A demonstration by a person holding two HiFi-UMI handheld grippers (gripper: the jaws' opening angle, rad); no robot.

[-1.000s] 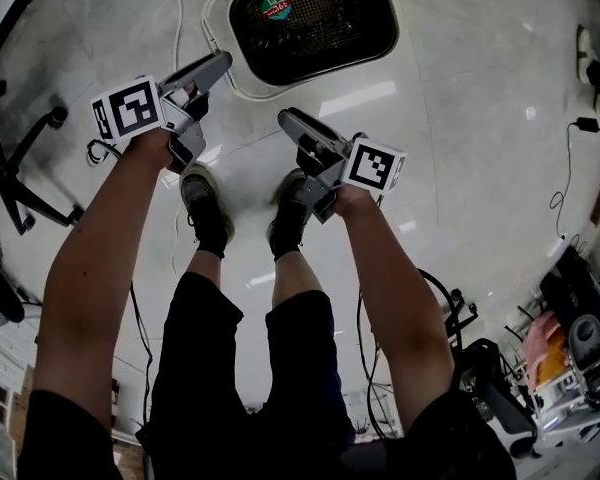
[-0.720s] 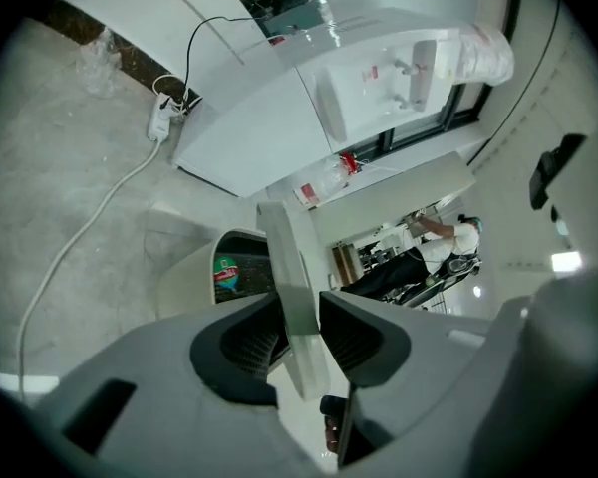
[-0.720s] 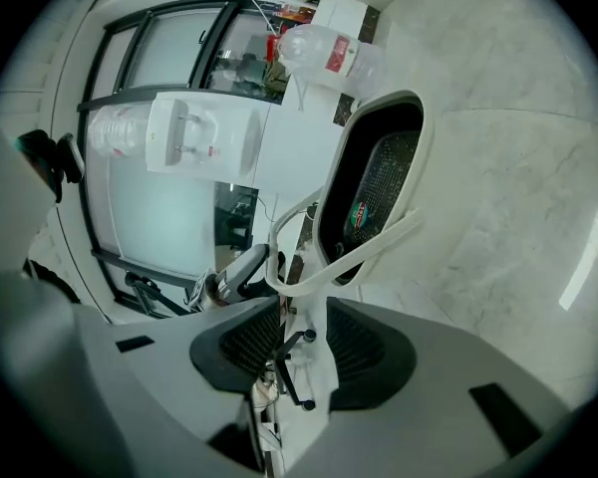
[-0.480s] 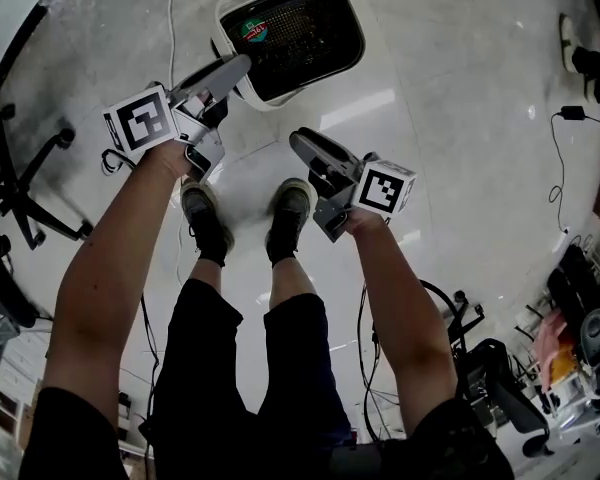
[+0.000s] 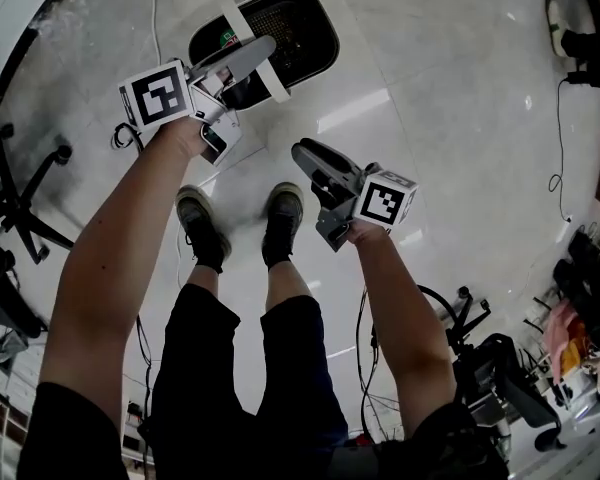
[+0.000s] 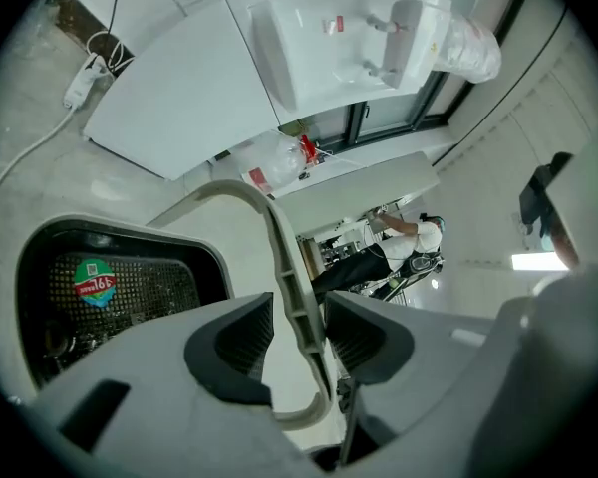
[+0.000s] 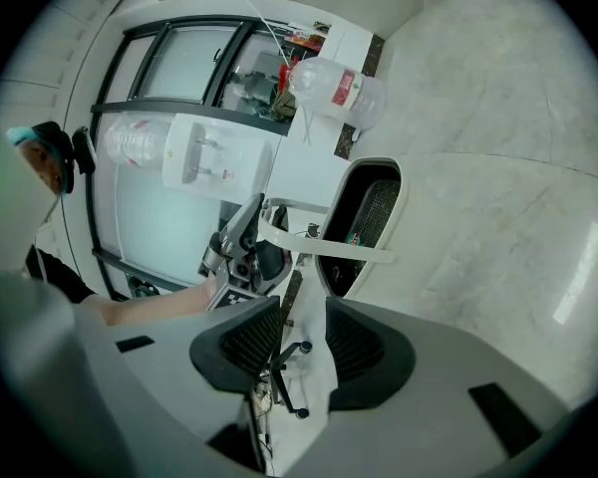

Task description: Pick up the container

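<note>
The container [image 5: 315, 30] is a dark mesh basket with a white rim, standing on the pale floor ahead of the person's feet. Its white handle [image 5: 273, 76] stands raised across it. My left gripper [image 5: 261, 50] reaches over the basket with the handle [image 6: 282, 267] between its jaws, which are opening; a thin gap shows beside the strap. The basket [image 6: 110, 297], with a red and green sticker [image 6: 92, 285] inside, lies left of the jaws [image 6: 297, 332]. My right gripper [image 5: 302, 153] hangs open and empty, short of the basket [image 7: 364, 217], with nothing between its fingertips [image 7: 301, 337].
The person's shoes [image 5: 202, 230] stand just behind the basket. An office chair base [image 5: 20, 203] lies at the left, and cables [image 5: 558, 183] trail at the right. A water dispenser [image 6: 369, 28], a large bottle [image 6: 274, 162] and a power strip [image 6: 83, 83] lie beyond the basket.
My left gripper has moved forward from the rim to over the basket. The handle, which lay down around the rim, now stands raised between its jaws. The right gripper has barely moved.
</note>
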